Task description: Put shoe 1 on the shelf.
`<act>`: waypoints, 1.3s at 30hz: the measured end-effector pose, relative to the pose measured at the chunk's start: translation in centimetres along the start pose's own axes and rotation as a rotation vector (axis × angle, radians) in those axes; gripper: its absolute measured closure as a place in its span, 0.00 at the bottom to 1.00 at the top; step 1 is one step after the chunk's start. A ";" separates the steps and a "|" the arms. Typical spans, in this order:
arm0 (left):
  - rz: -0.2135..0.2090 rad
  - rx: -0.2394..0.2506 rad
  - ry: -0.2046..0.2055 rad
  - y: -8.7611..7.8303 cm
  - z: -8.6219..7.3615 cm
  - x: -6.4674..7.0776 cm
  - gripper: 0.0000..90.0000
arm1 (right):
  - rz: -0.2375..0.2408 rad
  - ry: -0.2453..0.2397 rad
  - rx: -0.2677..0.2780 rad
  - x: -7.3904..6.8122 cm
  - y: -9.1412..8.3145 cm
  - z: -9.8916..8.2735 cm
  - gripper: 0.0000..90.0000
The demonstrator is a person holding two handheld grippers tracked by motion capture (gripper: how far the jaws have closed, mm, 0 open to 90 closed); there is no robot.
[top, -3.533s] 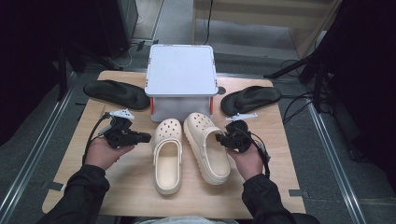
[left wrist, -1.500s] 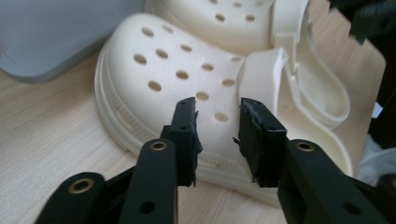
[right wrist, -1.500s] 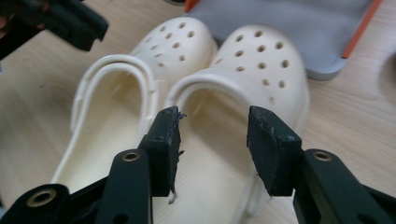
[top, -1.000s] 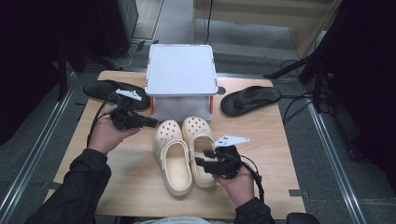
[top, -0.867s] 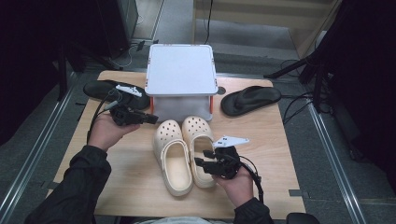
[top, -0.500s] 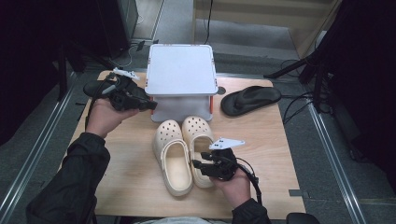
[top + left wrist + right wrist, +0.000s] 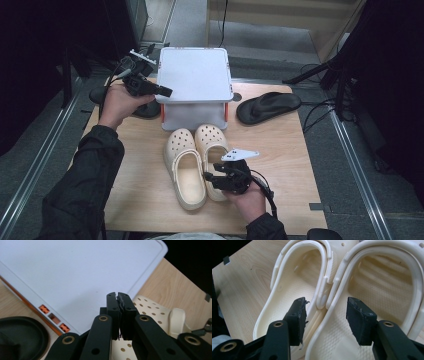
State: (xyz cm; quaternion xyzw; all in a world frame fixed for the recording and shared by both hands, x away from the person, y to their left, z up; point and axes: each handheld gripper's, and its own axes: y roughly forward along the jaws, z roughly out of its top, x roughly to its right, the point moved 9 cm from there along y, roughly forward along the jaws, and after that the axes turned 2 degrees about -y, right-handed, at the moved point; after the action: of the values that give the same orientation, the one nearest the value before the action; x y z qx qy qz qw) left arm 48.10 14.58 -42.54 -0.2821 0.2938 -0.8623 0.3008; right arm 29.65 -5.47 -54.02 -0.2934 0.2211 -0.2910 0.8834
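Clogs (image 7: 197, 165) side by side on the table (image 7: 295, 150), right hand-held gripper (image 7: 216, 179) poised at their heels.

Its jaws, just opened wider, straddle the two adjoining heel rims without pressing; closing on them looks like the next move. Beyond, the left hand-held gripper (image 7: 167, 92), shut and empty, hovers over the white box (image 7: 195, 75). Box contents hidden.

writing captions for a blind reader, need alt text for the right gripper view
The right claw hangs open over two cream clogs lying side by side on a light wooden table, its black jaws straddling the two inner side walls where the clogs meet. Neither jaw visibly presses on them. The ribbed footbeds and heel straps show.
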 end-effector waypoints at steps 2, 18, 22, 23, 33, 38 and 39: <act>0.012 -0.006 0.006 0.3 -0.1 -0.3 0.98 | -0.002 0.002 0.003 0.0 0.1 0.0 0.57; 0.047 -0.012 0.037 1.3 -0.3 -0.3 1.00 | -0.060 0.024 -0.006 -0.2 1.9 1.0 0.51; 0.048 -0.024 0.048 1.3 -0.3 -0.1 0.99 | -0.081 0.038 0.002 0.0 2.5 1.5 0.49; 0.042 -0.019 0.045 1.3 -0.3 -0.1 0.99 | -0.086 0.043 0.002 0.1 2.6 1.5 0.49; 0.032 -0.003 0.035 1.2 -0.4 -0.2 0.99 | -0.160 0.072 -0.010 0.5 4.8 2.8 0.51; 0.022 0.004 0.026 1.2 -0.4 -0.3 0.99 | -0.192 0.090 -0.022 0.9 5.5 3.1 0.57; 0.021 0.004 0.026 1.3 -0.4 -0.3 0.99 | -0.187 0.101 -0.021 0.9 5.6 3.2 0.59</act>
State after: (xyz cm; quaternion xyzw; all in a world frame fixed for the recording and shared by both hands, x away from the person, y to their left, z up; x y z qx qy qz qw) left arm 48.45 14.11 -43.75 -0.2670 0.2989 -0.8633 0.3068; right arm 34.30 -1.15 -55.50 -0.3067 0.2401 -0.3843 0.8370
